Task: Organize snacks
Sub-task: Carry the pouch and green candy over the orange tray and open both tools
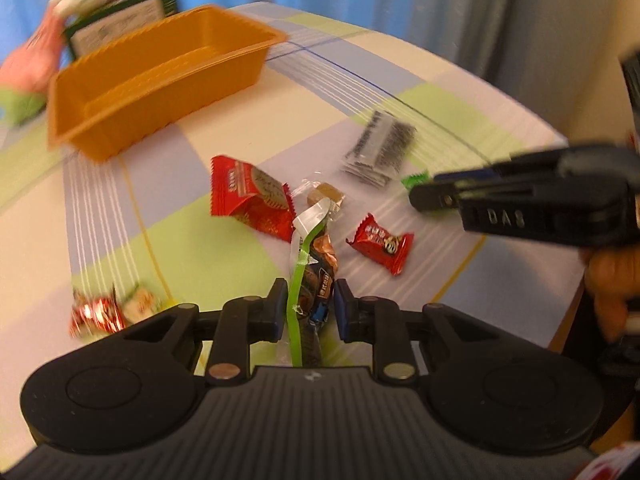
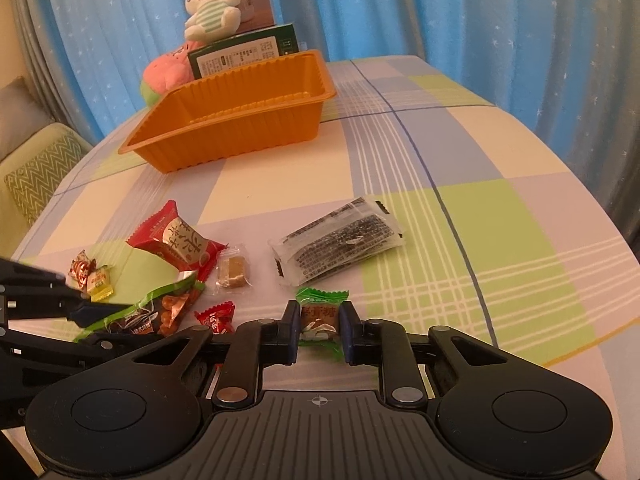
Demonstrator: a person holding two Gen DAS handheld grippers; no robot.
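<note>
Right gripper [image 2: 319,326] clamps green candy [image 2: 320,316], label seemingly Chinese

Checked tablecloth [image 2: 460,152] carries orange tray [image 2: 240,120]; scattered snack packets [image 2: 336,240].

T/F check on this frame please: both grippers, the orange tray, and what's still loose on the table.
1. The right gripper is shut on a green-wrapped candy. True.
2. The left gripper is open with nothing between its fingers. False: it is shut on a long snack packet with a green edge.
3. The orange tray already holds several snacks. False: no snack shows inside it.
4. A dark printed sachet lies on the tablecloth, outside the tray. True.
5. A plush rabbit sits behind the tray. True.
</note>
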